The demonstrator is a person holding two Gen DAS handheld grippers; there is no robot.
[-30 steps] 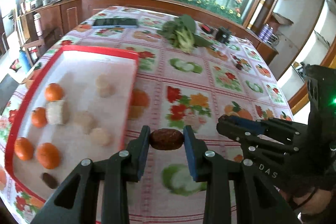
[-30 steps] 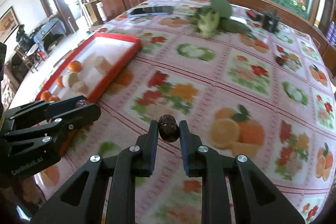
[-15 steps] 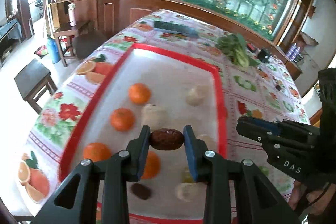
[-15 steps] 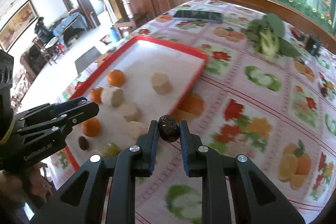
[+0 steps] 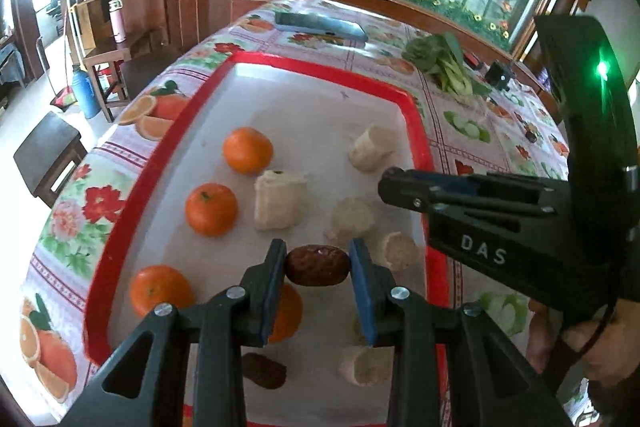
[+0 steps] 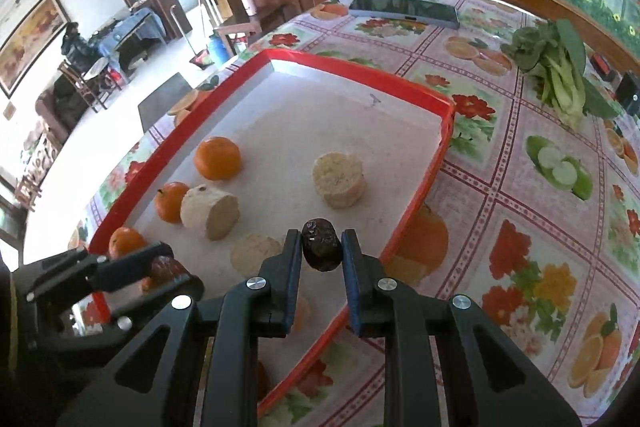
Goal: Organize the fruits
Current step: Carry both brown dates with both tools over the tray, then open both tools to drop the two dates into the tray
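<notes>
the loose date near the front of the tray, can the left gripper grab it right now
Probably not yet. The left gripper is already shut on a date, so its jaws are full. The loose date lies uncovered on the tray just below it.

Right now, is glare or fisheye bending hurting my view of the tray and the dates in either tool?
Left wrist view: the red-rimmed white tray bows strongly and its floor is somewhat washed out, yet the reddish-brown date in the left tool reads clearly. Right wrist view: windows blow out at upper left, and the dark wrinkled date in the right tool looks sharp.
</notes>
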